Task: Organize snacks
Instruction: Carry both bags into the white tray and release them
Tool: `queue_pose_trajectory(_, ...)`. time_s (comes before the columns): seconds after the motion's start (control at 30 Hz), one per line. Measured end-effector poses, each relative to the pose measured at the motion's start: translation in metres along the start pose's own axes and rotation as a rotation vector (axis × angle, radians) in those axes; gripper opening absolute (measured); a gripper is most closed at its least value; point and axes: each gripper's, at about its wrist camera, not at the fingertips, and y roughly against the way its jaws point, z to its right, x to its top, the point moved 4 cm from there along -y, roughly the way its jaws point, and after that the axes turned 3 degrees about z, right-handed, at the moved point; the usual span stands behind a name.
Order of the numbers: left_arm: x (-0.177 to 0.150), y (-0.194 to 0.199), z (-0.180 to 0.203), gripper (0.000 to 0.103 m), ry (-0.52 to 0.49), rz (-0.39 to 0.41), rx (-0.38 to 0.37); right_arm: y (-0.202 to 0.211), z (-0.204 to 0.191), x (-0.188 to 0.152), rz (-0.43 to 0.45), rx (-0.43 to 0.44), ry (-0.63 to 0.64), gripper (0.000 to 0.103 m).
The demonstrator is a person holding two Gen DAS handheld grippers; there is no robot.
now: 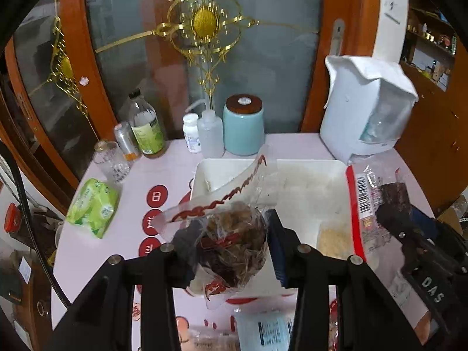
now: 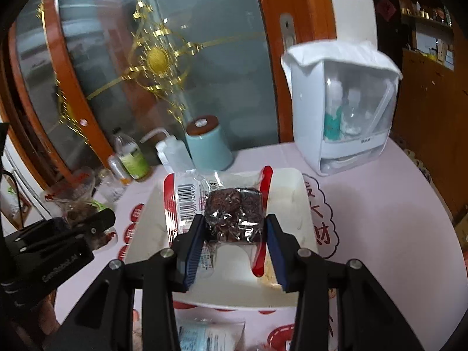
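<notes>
My left gripper (image 1: pixel 231 251) is shut on a clear snack bag with red print and brown contents (image 1: pixel 231 234), held above the near left part of a white tray (image 1: pixel 307 193). My right gripper (image 2: pixel 234 234) is shut on a red-edged clear packet holding a dark brown block (image 2: pixel 231 210), held over the same tray (image 2: pixel 292 193). That packet (image 1: pixel 371 201) and the right gripper also show at the right of the left wrist view. The left gripper with its bag (image 2: pixel 76 213) shows at the left of the right wrist view. A pale crumbly snack (image 1: pixel 333 239) lies in the tray.
Behind the tray stand a teal jar (image 1: pixel 242 128), a squeeze bottle (image 1: pixel 209 134), a pill bottle (image 1: pixel 191 131), a green-labelled bottle (image 1: pixel 144 125), a can, a glass (image 1: pixel 112 161) and a white appliance (image 1: pixel 365 111). A green tissue pack (image 1: pixel 93 207) lies left. More packets (image 1: pixel 269 330) lie at the near edge.
</notes>
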Motion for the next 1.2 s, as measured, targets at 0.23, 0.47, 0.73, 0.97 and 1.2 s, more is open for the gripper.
queue_pose_trajectory(0.23, -0.013, -0.052, 0.004, 0.091, 0.015, -0.071, -0.038, -0.059, 0.003, -0.024, -0.147, -0.026, 0.008, 0.048)
queue_pose_trajectory(0.47, -0.027, -0.071, -0.002, 0.092, 0.016, -0.126, -0.003, -0.063, 0.004, -0.036, -0.161, -0.014, 0.003, 0.060)
queue_pose_trajectory(0.73, -0.024, -0.046, -0.015, 0.092, 0.050, -0.115, 0.010, -0.042, -0.006, -0.029, -0.122, 0.008, 0.004, 0.060)
queue_pose_trajectory(0.97, -0.023, 0.003, -0.016, 0.092, 0.047, -0.060, 0.014, -0.004, -0.019, -0.025, -0.078, 0.028, 0.022, 0.060)
queue_pose_trajectory(1.2, -0.035, 0.073, -0.018, 0.092, 0.021, 0.033, 0.038, 0.048, -0.026, -0.031, -0.024, 0.064, 0.026, 0.060)
